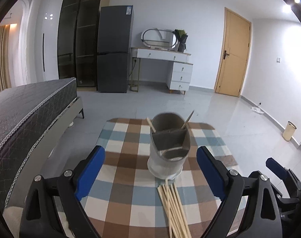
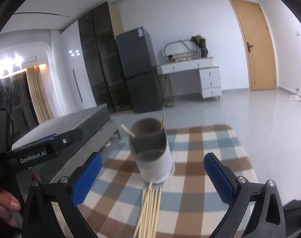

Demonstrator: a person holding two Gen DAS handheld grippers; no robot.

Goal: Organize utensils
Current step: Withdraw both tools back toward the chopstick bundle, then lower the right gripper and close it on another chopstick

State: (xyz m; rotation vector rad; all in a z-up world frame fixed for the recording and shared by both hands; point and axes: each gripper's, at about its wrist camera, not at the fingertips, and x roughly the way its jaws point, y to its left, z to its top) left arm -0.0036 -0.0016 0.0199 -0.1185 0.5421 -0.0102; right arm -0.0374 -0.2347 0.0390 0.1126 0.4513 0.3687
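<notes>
A grey, divided utensil holder [image 1: 168, 148] stands on the checked tablecloth [image 1: 122, 186]; two wooden chopsticks [image 1: 187, 120] lean in its rear compartment. Several more chopsticks [image 1: 173, 206] lie in a loose bundle on the cloth just in front of the holder. My left gripper [image 1: 150, 170] is open, its blue pads wide apart on either side of the holder and the bundle, touching neither. In the right wrist view the holder [image 2: 152, 152] and the bundle [image 2: 150, 208] sit between the spread blue pads of my right gripper [image 2: 153, 176], which is open and holds nothing.
A bed [image 1: 25, 115] lies close to the table's left side. The right gripper's fingers [image 1: 277, 168] show at the lower right of the left view; the left gripper's body [image 2: 41, 146] and a hand [image 2: 5, 204] show at the left of the right view. Tiled floor lies beyond.
</notes>
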